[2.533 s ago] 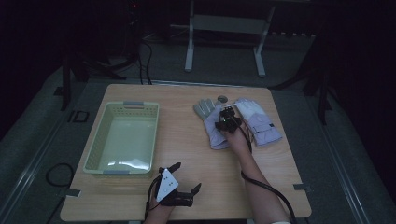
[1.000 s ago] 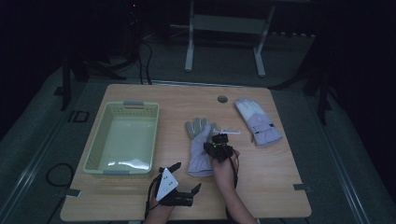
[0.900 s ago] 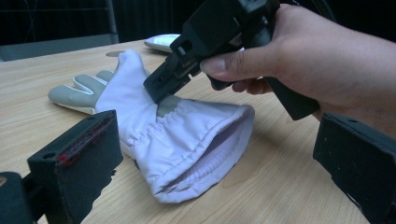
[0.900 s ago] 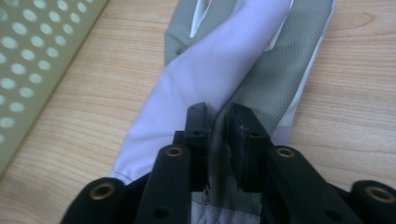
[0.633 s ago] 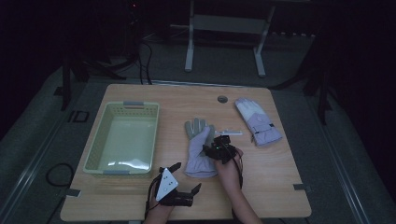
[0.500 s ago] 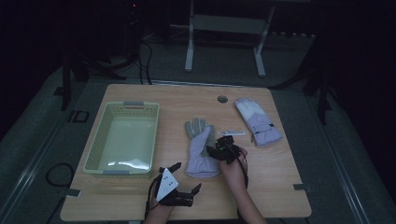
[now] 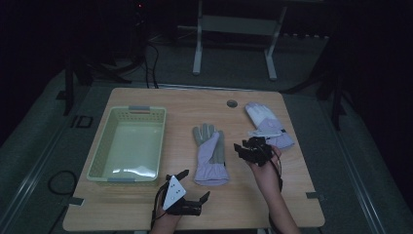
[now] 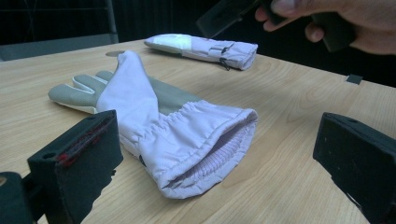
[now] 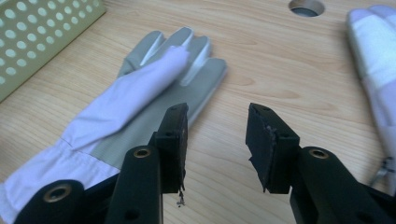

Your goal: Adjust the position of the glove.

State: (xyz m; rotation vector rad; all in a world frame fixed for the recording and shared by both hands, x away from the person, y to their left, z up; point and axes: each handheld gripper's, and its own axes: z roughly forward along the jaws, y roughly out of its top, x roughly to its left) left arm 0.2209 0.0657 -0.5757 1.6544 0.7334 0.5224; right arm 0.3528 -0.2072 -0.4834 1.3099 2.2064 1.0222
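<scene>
While lying flat mid-table, palm up, cuff toward near edge: lilac glove (image 7: 210, 155), just right of green basket (image 7: 127, 146). Second glove (image 7: 267, 125) at far right, well apart. Right gripper (image 7: 252, 149) between the two gloves, jaws having just opened then narrowed slightly, parted, holding nothing. Left gripper (image 7: 184, 191) at near edge, jaws spread wide, empty.

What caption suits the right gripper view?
Right gripper, open and empty, above the table between two gloves.
</scene>
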